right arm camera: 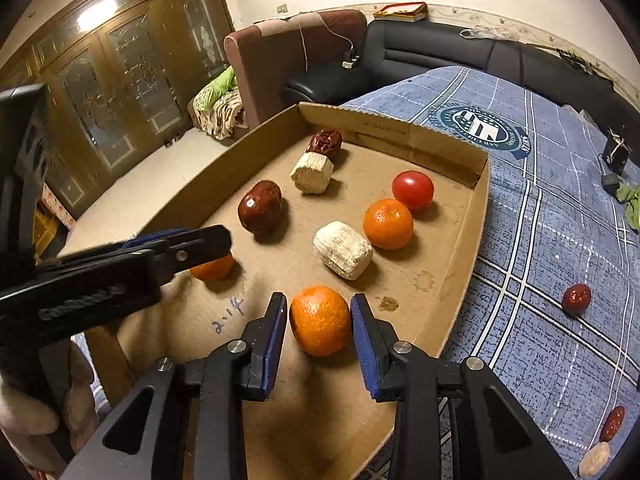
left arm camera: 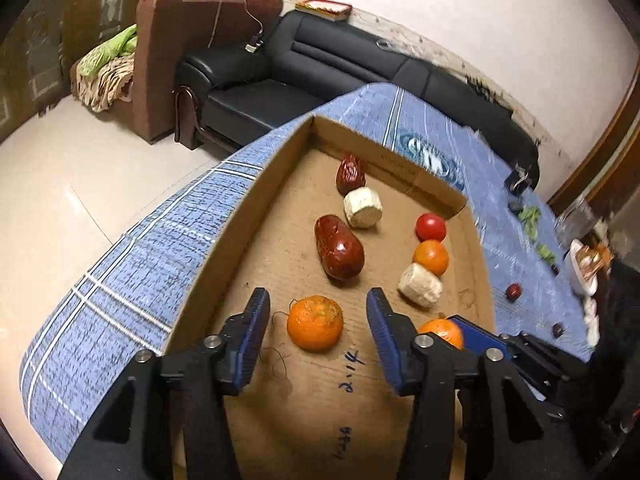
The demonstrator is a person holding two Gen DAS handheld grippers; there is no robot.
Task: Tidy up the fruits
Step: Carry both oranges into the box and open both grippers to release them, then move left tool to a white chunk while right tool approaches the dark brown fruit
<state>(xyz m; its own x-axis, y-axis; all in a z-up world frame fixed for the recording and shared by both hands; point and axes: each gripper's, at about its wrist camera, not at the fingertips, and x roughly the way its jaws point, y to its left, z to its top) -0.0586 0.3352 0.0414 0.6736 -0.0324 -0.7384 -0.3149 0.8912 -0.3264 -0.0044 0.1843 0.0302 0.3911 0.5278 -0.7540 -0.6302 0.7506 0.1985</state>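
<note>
A shallow cardboard tray (left arm camera: pixel 240 216) (right arm camera: pixel 460 248) lies on a blue plaid cloth. In it are three oranges, a red tomato (left arm camera: pixel 430 227) (right arm camera: pixel 413 189), two red dates (left arm camera: pixel 338 252) (right arm camera: pixel 260 207) and two pale chunks (left arm camera: pixel 362 207) (right arm camera: pixel 343 249). My left gripper (left arm camera: pixel 316 308) is open, with one orange (left arm camera: pixel 315 322) (right arm camera: pixel 212 269) lying between its fingers, untouched. My right gripper (right arm camera: pixel 319 309) is shut on another orange (right arm camera: pixel 320 320) (left arm camera: pixel 442 330) resting on the tray floor. A third orange (left arm camera: pixel 431 257) (right arm camera: pixel 387 223) sits by the tomato.
Loose dates (right arm camera: pixel 576 298) (right arm camera: pixel 612 424) and a pale chunk (right arm camera: pixel 594 459) lie on the cloth right of the tray. A white bowl (left arm camera: pixel 580 268) and green scraps (left arm camera: pixel 532 220) sit further right. A black sofa (left arm camera: pixel 320 64) stands behind the table.
</note>
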